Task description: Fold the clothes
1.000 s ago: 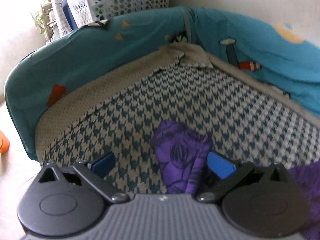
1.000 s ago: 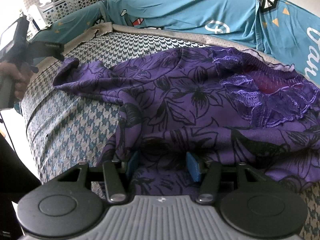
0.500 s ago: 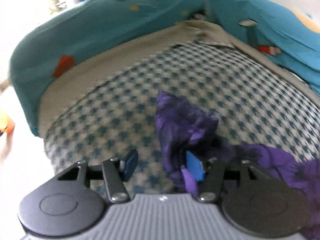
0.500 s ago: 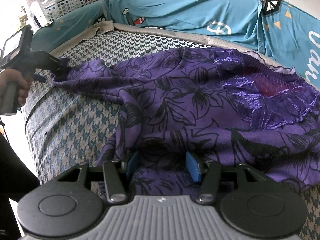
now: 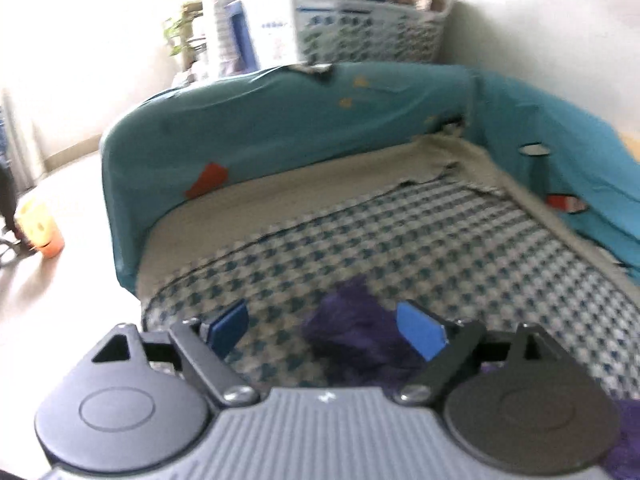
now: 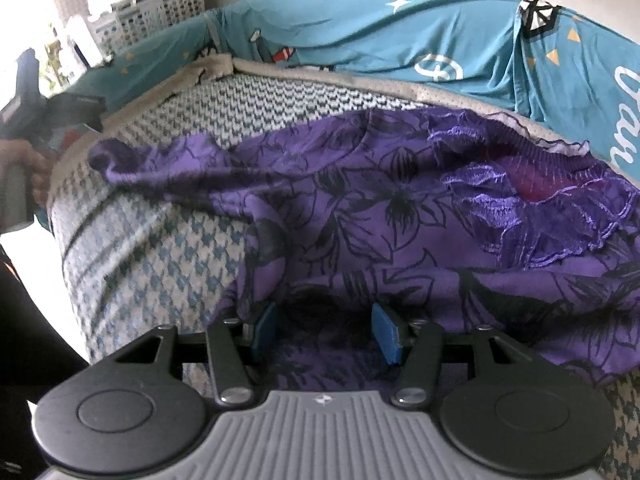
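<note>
The purple garment point(image 6: 360, 208) is spread out; its hem is straddled, ungripped, by the right hand-held gripper point(image 6: 326, 332), its sleeve by the released left hand-held gripper point(image 5: 324, 330).

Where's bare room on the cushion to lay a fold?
Free: houndstooth cushion between the purple garment's tip and the beige strip under the teal cover. Crowded: the purple garment covers the cushion's right side, reaching its front edge.
</note>
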Available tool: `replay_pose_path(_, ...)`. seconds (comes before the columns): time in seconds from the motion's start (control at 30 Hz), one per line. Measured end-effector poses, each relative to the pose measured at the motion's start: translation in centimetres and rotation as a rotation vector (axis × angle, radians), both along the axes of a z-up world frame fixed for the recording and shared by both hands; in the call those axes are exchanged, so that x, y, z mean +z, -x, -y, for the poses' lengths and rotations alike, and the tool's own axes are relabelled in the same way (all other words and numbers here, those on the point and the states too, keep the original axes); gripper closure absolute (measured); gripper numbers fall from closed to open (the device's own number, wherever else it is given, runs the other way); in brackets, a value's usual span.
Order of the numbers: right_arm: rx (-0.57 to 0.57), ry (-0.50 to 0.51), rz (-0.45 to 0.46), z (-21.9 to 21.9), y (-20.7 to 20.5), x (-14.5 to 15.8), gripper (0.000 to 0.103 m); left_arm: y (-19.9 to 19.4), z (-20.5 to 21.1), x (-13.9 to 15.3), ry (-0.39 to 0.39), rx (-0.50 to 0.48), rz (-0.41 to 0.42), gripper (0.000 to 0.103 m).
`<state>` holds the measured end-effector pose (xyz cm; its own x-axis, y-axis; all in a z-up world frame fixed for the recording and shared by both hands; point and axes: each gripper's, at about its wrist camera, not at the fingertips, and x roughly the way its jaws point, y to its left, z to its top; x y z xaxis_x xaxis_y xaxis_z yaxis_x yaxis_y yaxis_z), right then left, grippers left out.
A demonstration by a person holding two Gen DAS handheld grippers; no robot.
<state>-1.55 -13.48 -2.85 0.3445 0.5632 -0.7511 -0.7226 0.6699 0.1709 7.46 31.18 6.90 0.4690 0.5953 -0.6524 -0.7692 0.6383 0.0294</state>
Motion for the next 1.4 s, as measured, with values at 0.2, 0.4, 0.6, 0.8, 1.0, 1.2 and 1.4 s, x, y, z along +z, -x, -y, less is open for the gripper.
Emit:
replay_pose_path(0.2,-0.045,-0.082,0.016,1.6,-1.1,2.0,0.050,-1.1,4.0,0.2,0.038,-0.158,0.026,0.014)
replay_pose_path(0.4,-0.174,-0.110,0.054,4.2,-3.0,3.4,0.050,-3.0,8.1,-0.2,0.110,-0.340,0.032,0.014)
replay_pose_path(0.6,-0.370,-0.164,0.071,8.0,-5.8,3.2,0.050,-5.4,13.1,-1.0,0.120,-0.549,0.020,0.014)
replay_pose_path(0.8,-0.468,-0.178,0.063,9.6,-8.0,2.6,0.050,-7.7,17.4,-1.9,0.129,-0.717,0.013,0.014)
replay_pose_path(1.0,-0.500,-0.166,0.053,10.3,-9.2,1.8,0.050,-9.9,20.4,-2.8,0.135,-0.812,0.001,0.015)
replay_pose_path(1.2,-0.540,-0.166,0.063,11.0,-10.7,1.1,0.050,-12.1,22.2,-3.5,0.140,-0.880,-0.013,0.015)
replay_pose_path(1.4,-0.593,-0.176,0.084,11.7,-12.5,0.6,0.050,-13.9,23.2,-4.5,0.155,-0.935,-0.032,0.015)
